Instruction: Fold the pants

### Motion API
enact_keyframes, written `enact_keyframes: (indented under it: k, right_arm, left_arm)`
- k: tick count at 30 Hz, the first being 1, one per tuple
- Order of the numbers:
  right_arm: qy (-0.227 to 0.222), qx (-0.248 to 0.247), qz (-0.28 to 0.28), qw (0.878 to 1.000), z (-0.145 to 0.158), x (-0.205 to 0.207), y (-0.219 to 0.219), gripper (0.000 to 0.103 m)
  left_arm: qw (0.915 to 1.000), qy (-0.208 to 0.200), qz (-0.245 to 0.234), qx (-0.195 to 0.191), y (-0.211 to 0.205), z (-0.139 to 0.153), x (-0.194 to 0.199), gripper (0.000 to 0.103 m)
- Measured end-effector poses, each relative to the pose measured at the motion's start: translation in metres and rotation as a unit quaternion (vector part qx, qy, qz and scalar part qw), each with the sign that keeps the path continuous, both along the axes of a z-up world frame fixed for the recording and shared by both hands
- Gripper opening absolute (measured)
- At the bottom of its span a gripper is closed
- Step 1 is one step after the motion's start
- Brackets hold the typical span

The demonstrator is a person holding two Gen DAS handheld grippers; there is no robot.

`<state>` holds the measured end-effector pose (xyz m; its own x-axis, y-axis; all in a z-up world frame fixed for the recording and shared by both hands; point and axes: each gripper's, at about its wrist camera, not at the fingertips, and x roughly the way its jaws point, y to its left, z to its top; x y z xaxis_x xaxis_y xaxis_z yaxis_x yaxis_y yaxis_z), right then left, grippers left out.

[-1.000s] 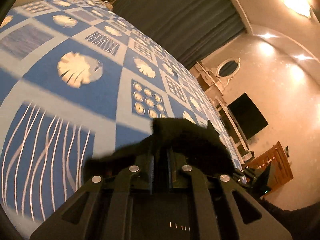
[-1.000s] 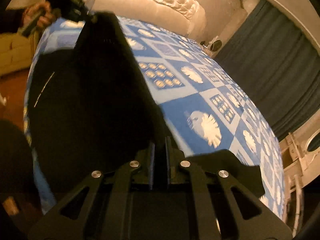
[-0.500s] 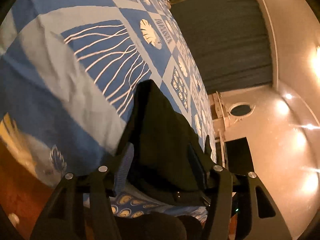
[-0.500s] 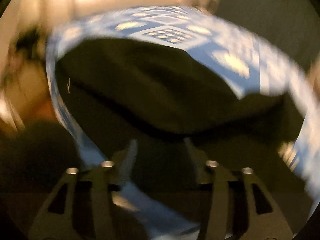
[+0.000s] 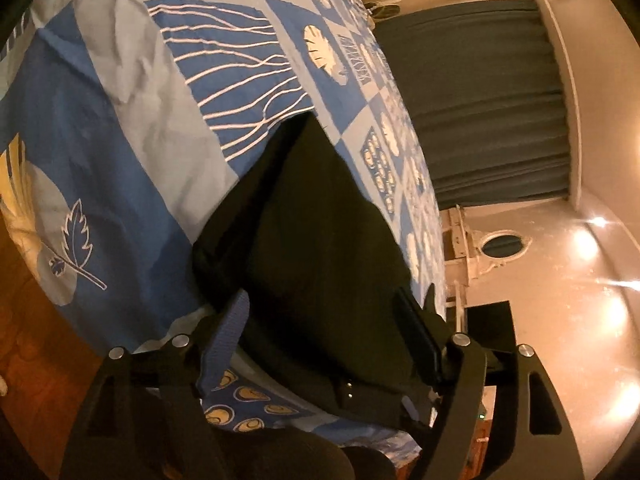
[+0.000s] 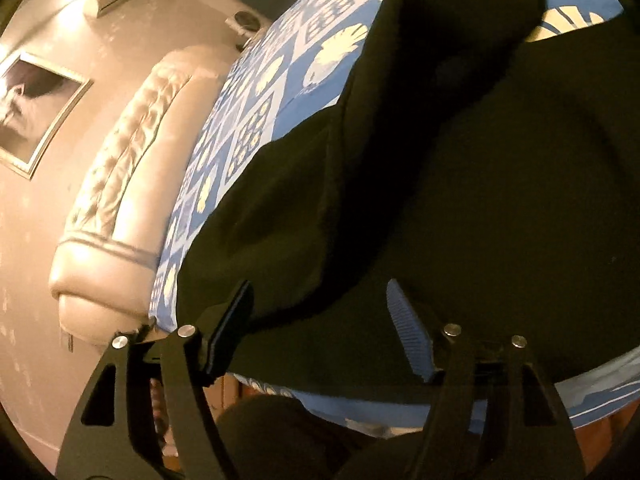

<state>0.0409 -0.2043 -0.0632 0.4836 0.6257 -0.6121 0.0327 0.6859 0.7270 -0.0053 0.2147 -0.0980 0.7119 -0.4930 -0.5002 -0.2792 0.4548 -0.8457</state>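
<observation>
The black pants (image 5: 320, 240) lie folded on the blue patterned bedspread (image 5: 132, 152), near the bed's edge. My left gripper (image 5: 324, 320) is open, its fingers spread on either side of the near end of the pants, holding nothing. In the right wrist view the pants (image 6: 460, 184) fill most of the frame, folded over themselves with a thick fold running up the middle. My right gripper (image 6: 320, 312) is open just above the near edge of the pants, holding nothing.
A padded cream headboard (image 6: 120, 184) stands at the head of the bed. Dark curtains (image 5: 492, 100) hang beyond the far side. A white dresser with an oval mirror (image 5: 496, 244) and a dark TV (image 5: 492, 328) stand by the wall. Wooden floor (image 5: 36, 340) lies beside the bed.
Both grippers were shut on the pants a second ago; both have opened and let go. The pants now lie folded on the bed, and both grippers have pulled back toward the bed's edge.
</observation>
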Motion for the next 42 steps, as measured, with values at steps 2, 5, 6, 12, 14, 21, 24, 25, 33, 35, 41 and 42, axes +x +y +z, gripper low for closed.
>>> enact_keyframes:
  k: [2, 5, 6, 12, 14, 21, 24, 25, 33, 35, 41, 42]
  right_arm:
    - [0.0, 0.001, -0.01, 1.0, -0.001, 0.001, 0.001, 0.076]
    - [-0.002, 0.008, -0.02, 1.0, 0.0, -0.002, 0.004, 0.076]
    - [-0.001, 0.011, -0.024, 1.0, -0.001, -0.003, 0.004, 0.076]
    - [0.004, 0.008, -0.05, 0.999, -0.005, -0.004, 0.002, 0.076]
    - [0.008, -0.011, -0.055, 0.998, -0.006, 0.0, 0.005, 0.073]
    - [0.021, -0.031, -0.05, 0.998, -0.017, 0.017, 0.008, 0.008]
    - [0.0, -0.016, -0.053, 0.998, -0.005, 0.008, 0.009, 0.007]
    - [-0.012, -0.011, -0.05, 0.999, 0.003, 0.003, 0.01, 0.007]
    - [-0.011, 0.019, -0.03, 0.999, 0.015, -0.025, 0.012, 0.007]
    - [0.004, 0.022, -0.03, 0.999, 0.006, -0.032, 0.009, 0.006]
    - [0.044, 0.014, -0.031, 0.998, -0.02, -0.044, 0.006, 0.006]
    - [0.049, 0.015, -0.032, 0.998, -0.023, -0.044, 0.006, 0.006]
  left_arm:
    - [0.9999, 0.005, 0.008, 0.004, -0.003, -0.005, 0.001, 0.073]
    - [0.9999, 0.007, 0.015, 0.004, -0.003, -0.01, 0.005, 0.07]
    - [0.9998, 0.012, 0.017, 0.005, -0.003, -0.011, 0.007, 0.051]
    - [0.9985, 0.043, 0.034, 0.0, 0.001, -0.022, 0.01, 0.024]
    - [0.9984, 0.044, 0.034, 0.013, -0.001, -0.02, 0.009, 0.023]
    - [0.9972, 0.058, 0.04, 0.023, 0.0, -0.015, 0.01, 0.021]
    - [0.9973, 0.048, 0.047, 0.028, 0.001, -0.007, 0.011, 0.014]
    - [0.9975, 0.04, 0.05, 0.032, 0.002, -0.002, 0.01, 0.013]
    - [0.9971, 0.013, 0.068, 0.032, 0.011, 0.015, 0.001, 0.012]
    - [0.9973, 0.017, 0.064, 0.033, 0.011, 0.011, -0.004, 0.013]
    - [0.9966, 0.048, 0.063, 0.022, 0.012, -0.014, -0.008, 0.013]
    - [0.9966, 0.049, 0.062, 0.022, 0.012, -0.016, -0.008, 0.013]
